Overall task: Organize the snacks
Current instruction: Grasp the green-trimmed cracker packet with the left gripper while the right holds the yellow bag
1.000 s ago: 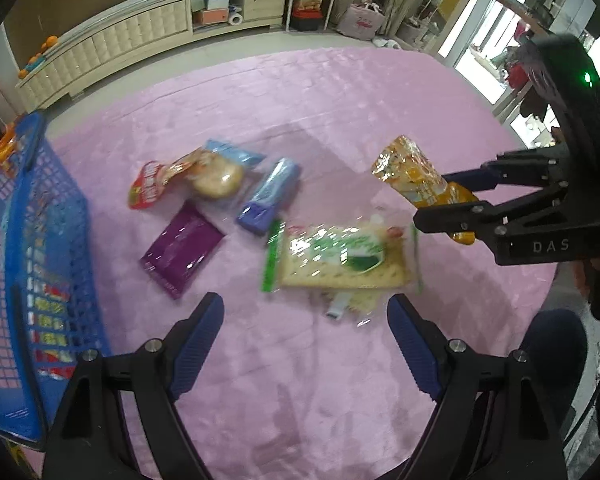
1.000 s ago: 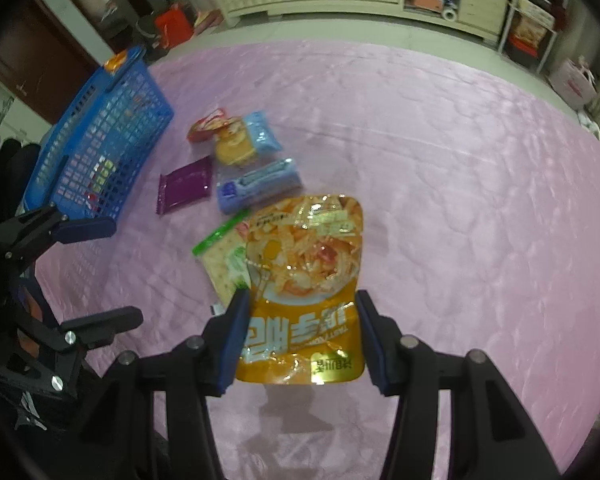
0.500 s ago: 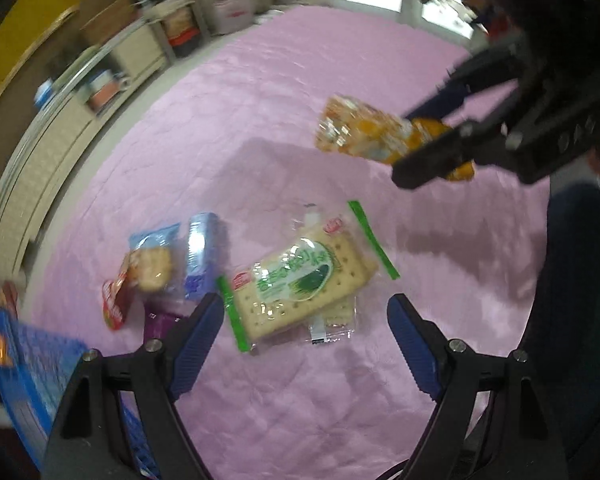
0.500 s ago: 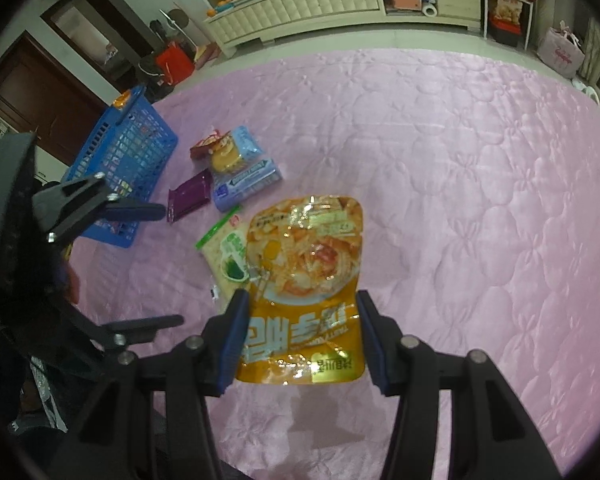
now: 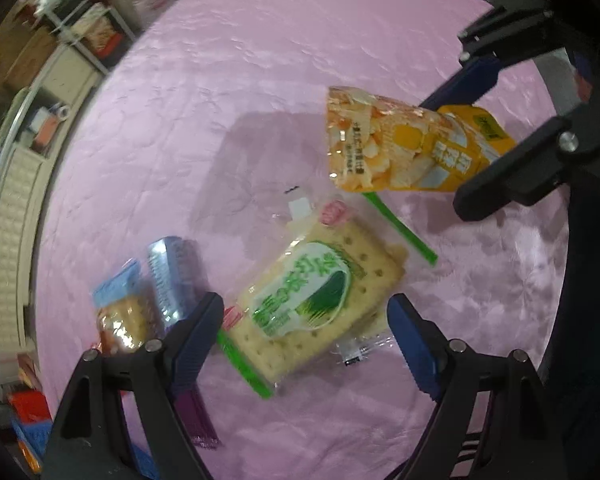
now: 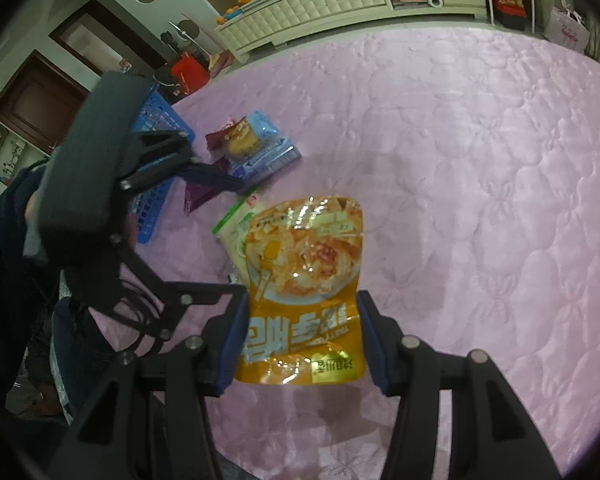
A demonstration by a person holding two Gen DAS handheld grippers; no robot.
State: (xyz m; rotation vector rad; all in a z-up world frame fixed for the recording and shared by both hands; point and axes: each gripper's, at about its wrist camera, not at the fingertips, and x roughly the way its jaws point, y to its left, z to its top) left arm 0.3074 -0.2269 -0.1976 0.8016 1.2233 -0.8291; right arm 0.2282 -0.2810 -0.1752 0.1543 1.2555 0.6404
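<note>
Above the pink quilted bed, right tongs grip an orange crinkly snack pouch; left tongs spread wide over a green-edged clear cracker pack. Four packets remain outside the blue plastic basket; organizing looks early.

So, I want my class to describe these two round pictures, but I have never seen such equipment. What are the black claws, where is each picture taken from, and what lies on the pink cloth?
A person holds a two-finger gripper in each hand; a fisheye camera on each looks along its fingers. In the left view, the left gripper stands open over a green cracker pack on the pink cloth. In the right view, the right gripper is shut on an orange snack bag. Other small packets lie beside a blue basket.
</note>
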